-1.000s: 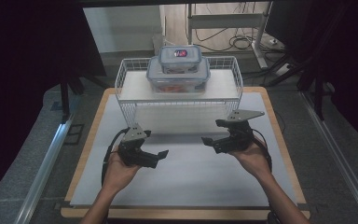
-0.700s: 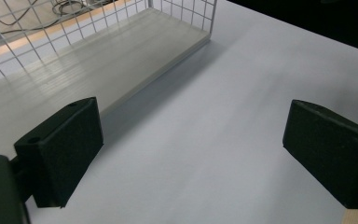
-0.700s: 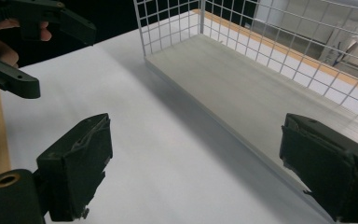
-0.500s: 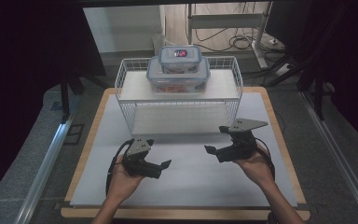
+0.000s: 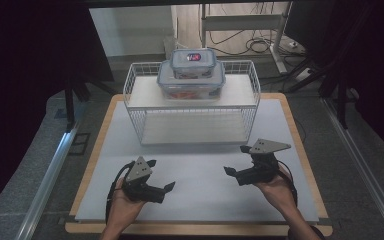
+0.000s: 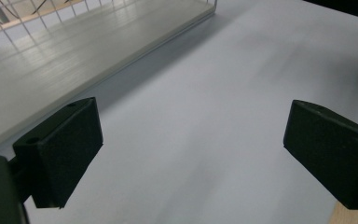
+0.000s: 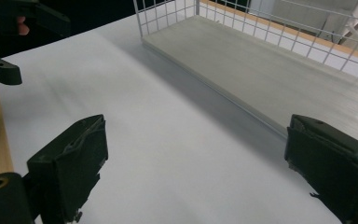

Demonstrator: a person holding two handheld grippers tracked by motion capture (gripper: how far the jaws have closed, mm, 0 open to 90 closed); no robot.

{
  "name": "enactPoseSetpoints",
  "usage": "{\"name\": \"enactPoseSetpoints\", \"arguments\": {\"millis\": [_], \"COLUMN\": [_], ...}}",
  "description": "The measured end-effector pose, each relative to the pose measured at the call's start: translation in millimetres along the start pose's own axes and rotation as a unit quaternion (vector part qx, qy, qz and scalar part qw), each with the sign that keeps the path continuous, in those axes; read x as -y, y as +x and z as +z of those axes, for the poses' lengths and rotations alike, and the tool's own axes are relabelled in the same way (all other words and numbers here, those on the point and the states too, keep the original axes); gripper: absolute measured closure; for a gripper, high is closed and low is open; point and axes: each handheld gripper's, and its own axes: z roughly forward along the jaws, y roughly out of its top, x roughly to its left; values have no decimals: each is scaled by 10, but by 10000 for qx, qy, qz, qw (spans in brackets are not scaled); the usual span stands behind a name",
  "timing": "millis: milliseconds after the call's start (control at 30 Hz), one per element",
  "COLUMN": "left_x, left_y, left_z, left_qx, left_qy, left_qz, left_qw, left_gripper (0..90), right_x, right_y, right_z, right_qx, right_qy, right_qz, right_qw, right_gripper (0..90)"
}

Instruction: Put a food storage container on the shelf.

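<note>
Both hands rest low over the near part of the white table top (image 5: 195,150), palms up under their tools, forearms coming in from the near edge. The left hand (image 5: 125,205) cradles the left gripper (image 5: 161,176) near the left side, with the tool's nose turned toward the right and a little toward the far side; its grey three-cornered plate tilts up on top. The left gripper view shows its jaws spread wide with only bare white surface between them, so the tool is released and holds nothing.

The right hand (image 5: 275,187) supports the right gripper (image 5: 234,161) at the right, nose pointing left toward the other tool, its grey plate lying nearly level above. Its jaws have just been opening and now stand wide apart in the right gripper view, with nothing between them but the white surface.

The two tools face each other across the middle, well apart. Beyond them, at the far middle of the table, stands the white wire rack (image 5: 250,95); on its upper shelf sit the two stacked clear containers (image 5: 192,75), the smaller on top of the larger. The lower shelf (image 7: 279,79) lies just beyond both grippers.
</note>
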Motion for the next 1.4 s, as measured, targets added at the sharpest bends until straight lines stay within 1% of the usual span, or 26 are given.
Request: {"name": "enactPoseSetpoints", "arguments": {"millis": [33, 100, 133, 400, 500, 767, 867, 900, 933, 967, 1033, 1233, 1333, 1400], "left_x": [39, 60, 75, 206, 270, 404, 449, 460, 489, 489, 526, 574, 598, 605], "left_y": [9, 13, 17, 44, 57, 49, 39, 36, 23, 23, 8, 2, 12, 13], "left_z": [-11, -22, -33, -129, -159, -232, -259, -264, -276, -276, -288, -293, -269, -260], "left_qx": [-32, -46, -57, -190, -236, -342, -363, -375, -431, -431, -483, -484, -469, -466], "left_qy": [17, 8, 6, 31, 77, 242, 298, 314, 376, 376, 468, 518, 546, 572], "left_qz": [-43, -72, -87, -196, -274, -319, -347, -343, -311, -311, -269, -305, -332, -325], "left_qw": [10000, 10000, 9999, 9996, 9993, 9986, 9983, 9982, 9979, 9979, 9974, 9970, 9968, 9967], "left_gripper": [43, 43, 43, 43, 44, 44, 44, 44, 44, 44, 44, 43, 42, 42], "right_x": [49, 65, 110, 236, 330, 453, 510, 519, 532, 532, 565, 621, 677, 688], "right_y": [-6, -7, -10, -9, -11, -6, 16, 21, 29, 29, 54, 77, 85, 88], "right_z": [-18, -24, -42, -93, -107, -139, -148, -150, -156, -156, -182, -219, -233, -232], "right_qx": [36, 46, 79, 153, 210, 253, 360, 372, 392, 392, 455, 474, 477, 482], "right_qy": [-8, -5, -22, 17, 110, 235, 367, 387, 405, 405, 470, 553, 645, 656], "right_qz": [38, 59, 107, 131, 124, 160, 164, 159, 157, 157, 127, 128, 142, 142], "right_qw": [10000, 10000, 9999, 9998, 9996, 9993, 9985, 9984, 9983, 9983, 9978, 9973, 9967, 9966], "right_gripper": [53, 52, 52, 52, 52, 52, 48, 46, 45, 45, 44, 44, 45, 44]}}
